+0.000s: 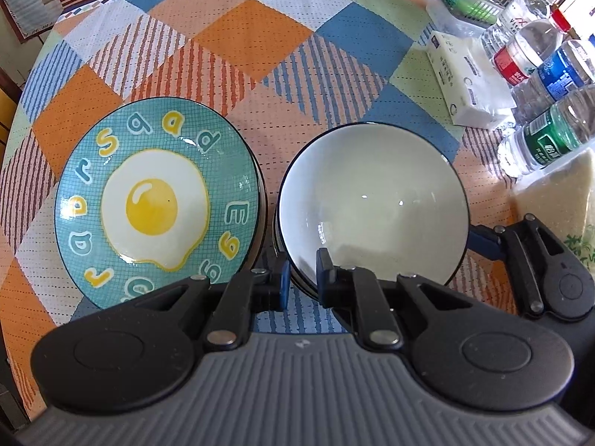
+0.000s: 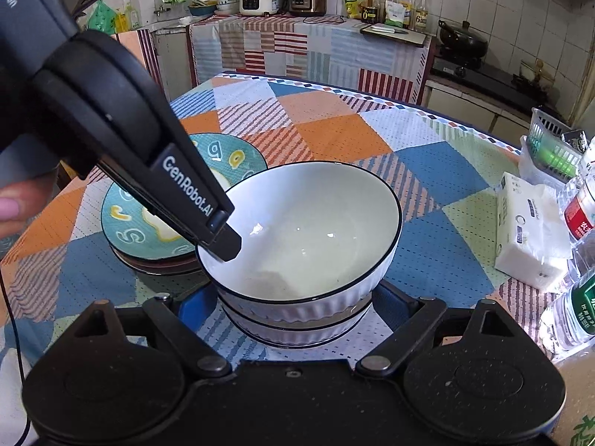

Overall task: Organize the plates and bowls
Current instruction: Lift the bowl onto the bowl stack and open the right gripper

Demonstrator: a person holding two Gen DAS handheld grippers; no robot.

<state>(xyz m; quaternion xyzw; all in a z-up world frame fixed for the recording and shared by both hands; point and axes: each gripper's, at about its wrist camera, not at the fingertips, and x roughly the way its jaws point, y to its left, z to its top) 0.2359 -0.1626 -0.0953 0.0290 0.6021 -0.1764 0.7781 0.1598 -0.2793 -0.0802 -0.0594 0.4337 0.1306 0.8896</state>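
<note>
White bowl [image 2: 308,223], black-rimmed, ribbed outside, sits tilted in a second ribbed bowl [image 2: 297,330] of the same kind, on the checked cloth of the worktop [image 1: 260,37]. My left claw [image 1: 303,278] is pinched narrow on the top bowl's near-left rim, one pad inside, one outside; the right-wrist view shows the same finger reaching into the bowl. My right claw [image 2: 297,301] stands wide, its blue pads on either side of the bowl stack low down; I cannot tell whether they touch the ribs. Just left of the bowls lies a teal fried-egg plate [image 1: 156,200] on top of at least one more plate [image 2: 160,264]. Well to the right: a tissue pack [image 1: 465,81], water bottles [image 1: 546,137], a small plastic basket [image 1: 465,3]. A thumb [image 2: 11,208] shows at the left edge.
</note>
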